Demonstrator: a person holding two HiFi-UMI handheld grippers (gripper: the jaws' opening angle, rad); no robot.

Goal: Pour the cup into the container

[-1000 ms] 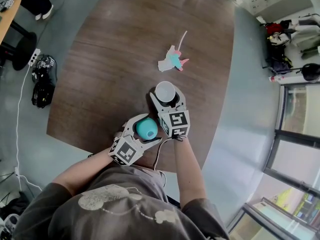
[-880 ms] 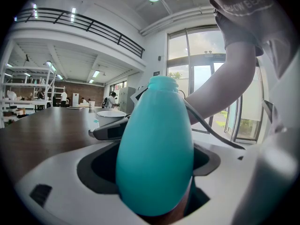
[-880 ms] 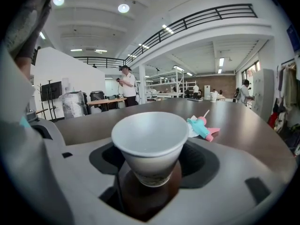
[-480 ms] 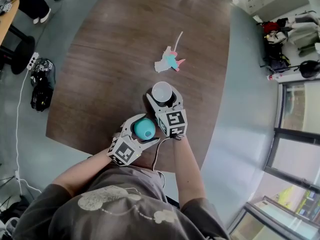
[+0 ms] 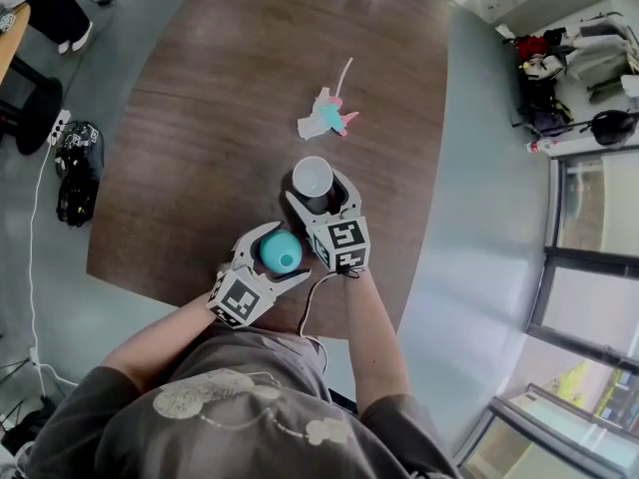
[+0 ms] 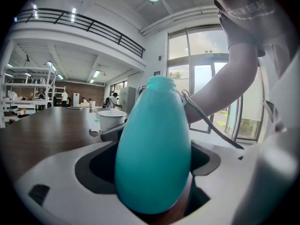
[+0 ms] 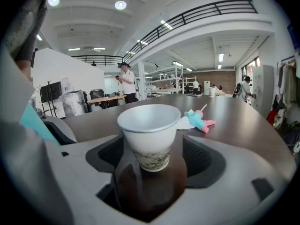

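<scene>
1. The dark wooden table point(image 5: 200, 118) bears everything. The white paper cup point(image 5: 313, 176) stands on it toward the person's edge.
2. The left gripper point(image 5: 281, 251) sits just beside the cup, on its near-left. Its jaws are clamped on the teal egg-shaped container point(image 6: 153, 149), pressing its sides.
3. The right gripper point(image 5: 319, 193) reaches in from the near side of the cup. Its jaws have just been opening and now stand wide. The cup is between them, with a gap on either side, so nothing is gripped.
4. The container stands upright with its long axis vertical. Its narrow neck points up and its broad base rests on the table, near-left of the cup.
5. The cup is upright too, mouth up and its narrower foot on the wood. The views do not show whether it holds anything.
6. One jaw of the right gripper lies between cup and container.
7. A small pink-and-teal toy point(image 5: 324, 118) lies flat beyond the cup, well apart from it. Its thin stick points away from the cup.
</scene>
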